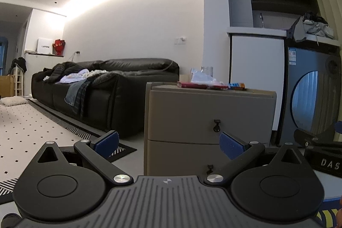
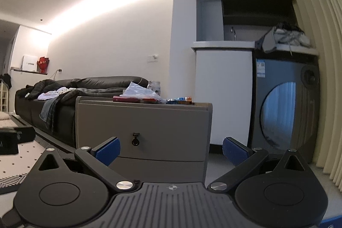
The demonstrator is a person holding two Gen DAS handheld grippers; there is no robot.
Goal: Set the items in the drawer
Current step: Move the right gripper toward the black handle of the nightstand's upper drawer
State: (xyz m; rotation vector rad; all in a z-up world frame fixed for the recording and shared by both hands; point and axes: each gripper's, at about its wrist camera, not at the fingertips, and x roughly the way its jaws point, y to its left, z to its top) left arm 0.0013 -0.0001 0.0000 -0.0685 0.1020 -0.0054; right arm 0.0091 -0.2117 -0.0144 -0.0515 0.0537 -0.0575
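A grey two-drawer cabinet [image 1: 209,116] [image 2: 145,121] stands ahead on the floor, both drawers closed. The upper drawer has a small dark ring pull [image 1: 217,126] [image 2: 135,140]; a second pull [image 1: 210,168] shows on the lower drawer. On the cabinet top lie a red flat box [image 1: 190,84] [image 2: 126,99], a clear plastic bag [image 1: 202,78] [image 2: 141,92] and a blue-orange packet [image 1: 236,85] [image 2: 180,100]. My left gripper [image 1: 170,144] is open and holds nothing, short of the cabinet front. My right gripper [image 2: 172,151] is open and holds nothing too, facing the upper drawer.
A black leather sofa [image 1: 102,87] [image 2: 70,89] with clothes on it runs along the wall at left. A patterned rug [image 1: 32,129] covers the floor. A washing machine [image 1: 310,99] [image 2: 284,112] stands right of the cabinet, under a counter [image 2: 224,44]. The other gripper's body [image 1: 320,155] shows at the right edge.
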